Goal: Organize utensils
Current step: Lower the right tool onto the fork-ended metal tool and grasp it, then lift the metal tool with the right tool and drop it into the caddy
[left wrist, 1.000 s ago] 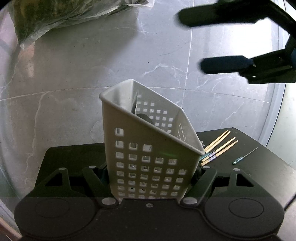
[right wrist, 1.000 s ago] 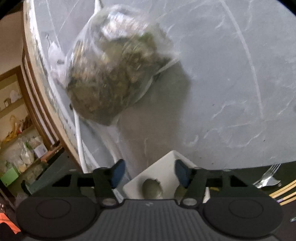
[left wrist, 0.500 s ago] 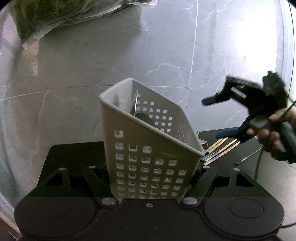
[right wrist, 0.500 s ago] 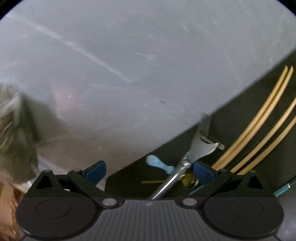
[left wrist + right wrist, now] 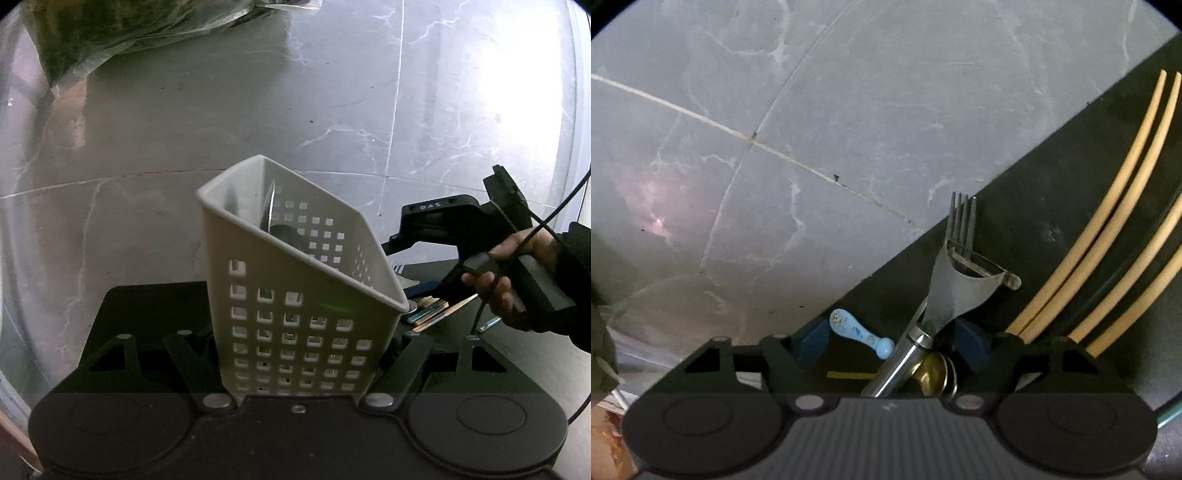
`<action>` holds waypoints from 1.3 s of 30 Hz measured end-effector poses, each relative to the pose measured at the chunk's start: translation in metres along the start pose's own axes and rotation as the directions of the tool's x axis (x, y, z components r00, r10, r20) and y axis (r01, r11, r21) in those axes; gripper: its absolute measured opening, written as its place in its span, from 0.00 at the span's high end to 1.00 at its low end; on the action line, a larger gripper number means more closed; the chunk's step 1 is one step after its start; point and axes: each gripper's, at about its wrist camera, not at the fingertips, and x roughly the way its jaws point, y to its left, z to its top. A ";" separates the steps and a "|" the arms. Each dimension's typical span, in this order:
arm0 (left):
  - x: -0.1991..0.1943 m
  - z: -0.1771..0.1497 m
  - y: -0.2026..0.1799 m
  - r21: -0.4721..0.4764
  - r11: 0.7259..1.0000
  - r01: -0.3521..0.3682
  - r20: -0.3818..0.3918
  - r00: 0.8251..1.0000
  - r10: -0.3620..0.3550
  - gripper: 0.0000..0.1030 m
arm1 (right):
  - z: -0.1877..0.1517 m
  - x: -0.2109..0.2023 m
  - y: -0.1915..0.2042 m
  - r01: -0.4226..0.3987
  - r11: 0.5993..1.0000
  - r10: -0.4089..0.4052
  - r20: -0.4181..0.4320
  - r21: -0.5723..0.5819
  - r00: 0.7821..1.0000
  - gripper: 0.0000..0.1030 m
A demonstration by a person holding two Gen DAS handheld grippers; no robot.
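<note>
My left gripper (image 5: 299,347) is shut on a white perforated basket (image 5: 295,295), which it holds tilted over the black mat (image 5: 147,306). Inside the basket lie a dark utensil (image 5: 286,234) and a thin metal one. To the basket's right, a hand holds my right gripper (image 5: 410,264) low over the mat. In the right wrist view the right gripper (image 5: 892,345) has its jaws closing. A steel peeler (image 5: 960,291) lies between the blue pads (image 5: 812,343), with a gap on each side. A fork (image 5: 962,210) lies under the peeler.
On the mat lie a small blue patterned handle (image 5: 857,330), a gold spoon (image 5: 934,373), several wooden chopsticks (image 5: 1108,258) and a thin blue-tipped pick (image 5: 487,324). A plastic bag of greenery (image 5: 129,33) sits at the far left of the grey marble table (image 5: 332,110).
The right gripper came down from above the basket to the mat at its right and rolled over. It now straddles the peeler. The left gripper and basket kept still.
</note>
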 end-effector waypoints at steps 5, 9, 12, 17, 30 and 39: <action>0.000 -0.001 0.001 0.002 1.000 0.001 0.000 1.000 -0.001 0.24 | -0.003 0.014 0.005 0.040 0.999 -0.040 -0.007 0.030 0.999 0.73; -0.001 -0.001 0.001 0.003 1.000 0.003 0.001 1.000 -0.003 0.24 | -0.006 0.021 0.009 0.040 0.999 -0.039 -0.019 0.029 0.999 0.76; -0.001 -0.001 0.002 0.003 1.000 0.003 0.002 1.000 -0.003 0.24 | -0.006 0.026 0.007 0.020 0.998 -0.019 -0.017 0.065 1.000 0.77; -0.001 -0.001 0.002 0.002 1.000 0.004 0.002 1.000 -0.004 0.24 | -0.014 0.022 0.002 0.011 0.996 -0.016 0.054 0.093 0.998 0.80; -0.002 -0.001 0.005 0.010 1.000 0.016 0.003 1.000 -0.016 0.24 | -0.035 -0.008 0.002 0.009 0.999 -0.005 0.115 -0.037 0.993 0.81; -0.002 0.000 0.003 0.012 1.000 0.011 0.002 1.000 -0.011 0.25 | -0.006 0.017 -0.005 -0.007 1.000 0.007 0.084 -0.005 0.996 0.73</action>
